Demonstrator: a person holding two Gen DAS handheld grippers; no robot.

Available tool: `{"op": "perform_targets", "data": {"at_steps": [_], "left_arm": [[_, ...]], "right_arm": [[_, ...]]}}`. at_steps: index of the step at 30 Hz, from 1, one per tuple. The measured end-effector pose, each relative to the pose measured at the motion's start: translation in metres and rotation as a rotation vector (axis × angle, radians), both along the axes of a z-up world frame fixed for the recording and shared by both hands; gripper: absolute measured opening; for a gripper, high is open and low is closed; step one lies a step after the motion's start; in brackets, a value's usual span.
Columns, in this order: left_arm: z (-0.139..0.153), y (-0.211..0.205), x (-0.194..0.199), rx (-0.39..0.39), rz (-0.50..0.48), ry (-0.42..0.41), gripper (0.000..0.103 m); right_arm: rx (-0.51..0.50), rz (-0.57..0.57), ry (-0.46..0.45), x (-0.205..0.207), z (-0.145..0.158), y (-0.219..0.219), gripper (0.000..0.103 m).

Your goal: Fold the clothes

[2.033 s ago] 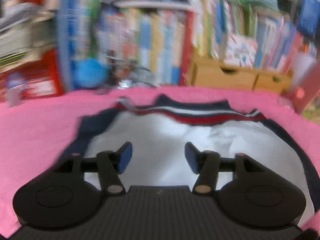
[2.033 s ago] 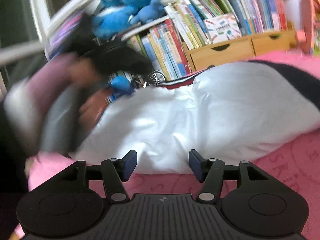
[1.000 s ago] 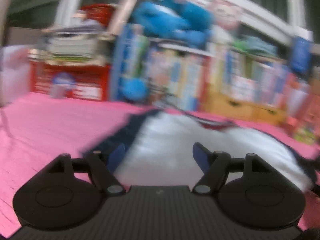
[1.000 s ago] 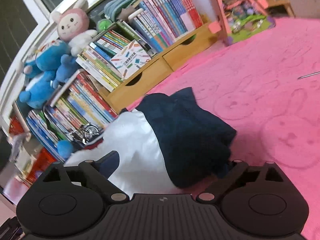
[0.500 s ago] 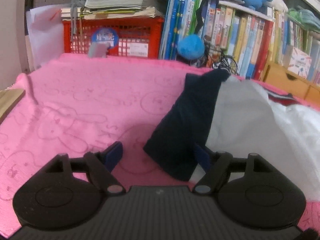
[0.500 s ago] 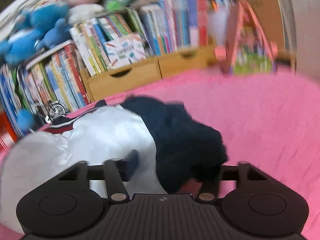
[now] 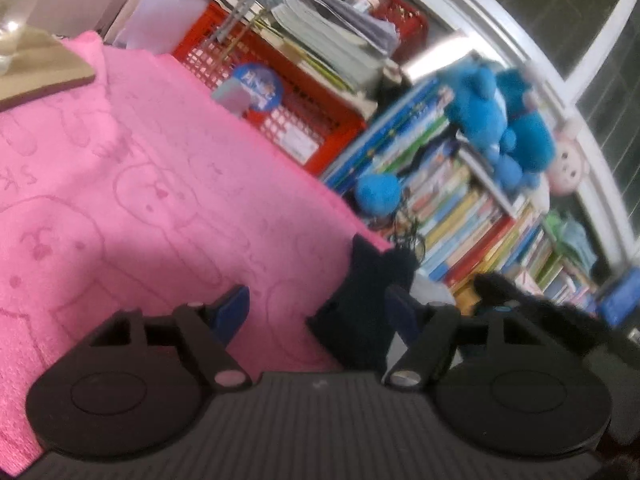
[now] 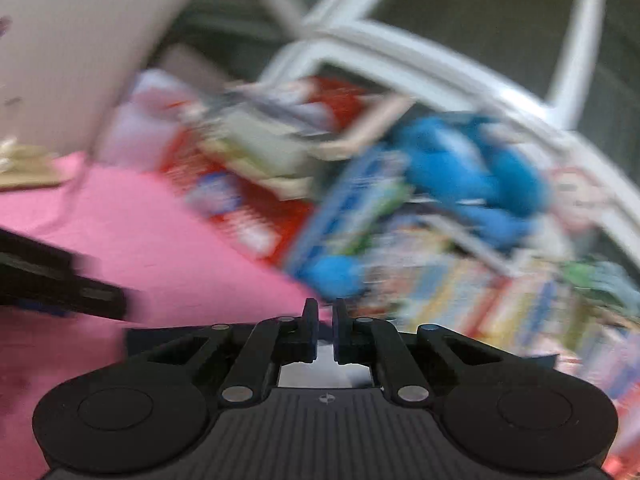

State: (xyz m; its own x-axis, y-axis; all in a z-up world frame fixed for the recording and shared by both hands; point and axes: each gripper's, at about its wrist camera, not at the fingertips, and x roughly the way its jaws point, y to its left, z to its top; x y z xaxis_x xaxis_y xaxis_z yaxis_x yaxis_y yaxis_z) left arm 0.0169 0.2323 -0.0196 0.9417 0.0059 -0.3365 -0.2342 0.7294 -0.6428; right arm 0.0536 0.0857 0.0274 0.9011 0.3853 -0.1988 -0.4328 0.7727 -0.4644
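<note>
While navy sleeve (image 7: 366, 300) sits between spread left tongs (image 7: 316, 312) — right tongs (image 8: 324, 334) together, pink blanket (image 7: 140, 184) bare leftward.

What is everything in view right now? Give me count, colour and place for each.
blanket: one, pink, covering the work surface
garment: one, navy sleeve, lying between the left fingers
basket: one, red, behind the blanket, papers stacked on top
books: many, mixed colours, shelved beside the basket
blue plush toys: at least two, on top of the books
pink plush: one, beside the blue ones
ball: one, blue, in front of the books
left gripper: black, open
right gripper: black, shut; unclear whether it pinches cloth
</note>
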Motion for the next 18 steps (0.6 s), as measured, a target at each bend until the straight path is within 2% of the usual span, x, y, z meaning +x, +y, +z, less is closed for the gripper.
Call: {"op": "perform_targets", "data": {"at_steps": [1,4,6,8,10,12,14,16,18], "left_arm": [[-0.001,0.002,-0.001,-0.011,-0.003,-0.014,0.076],[-0.004,0.004,-0.005,-0.032,-0.008,-0.043,0.077],[-0.005,0.005,-0.007,-0.041,-0.011,-0.057,0.078],[-0.006,0.005,-0.007,-0.042,-0.014,-0.061,0.079],[-0.005,0.003,-0.009,-0.044,-0.024,-0.072,0.079],[0.004,-0.006,-0.010,0.006,-0.051,-0.065,0.079],[0.022,-0.026,-0.013,0.108,-0.105,-0.084,0.079],[0.041,-0.050,-0.010,0.173,-0.197,-0.116,0.089],[0.059,-0.074,0.002,0.217,-0.307,-0.131,0.094]], "right_arm": [[-0.019,0.036,0.026,-0.003,-0.007,0.014,0.011],[0.032,0.023,0.091,-0.013,-0.006,-0.001,0.019],[0.073,-0.017,0.129,-0.017,-0.001,-0.030,0.029],[0.103,-0.068,0.152,-0.020,0.002,-0.058,0.045],[0.112,-0.132,0.155,-0.023,0.002,-0.085,0.049],[0.109,-0.208,0.167,-0.026,-0.006,-0.113,0.052],[0.129,-0.276,0.215,-0.025,-0.016,-0.138,0.054],[0.164,-0.318,0.273,-0.024,-0.024,-0.157,0.054],[0.205,-0.335,0.309,-0.024,-0.029,-0.169,0.056]]}}
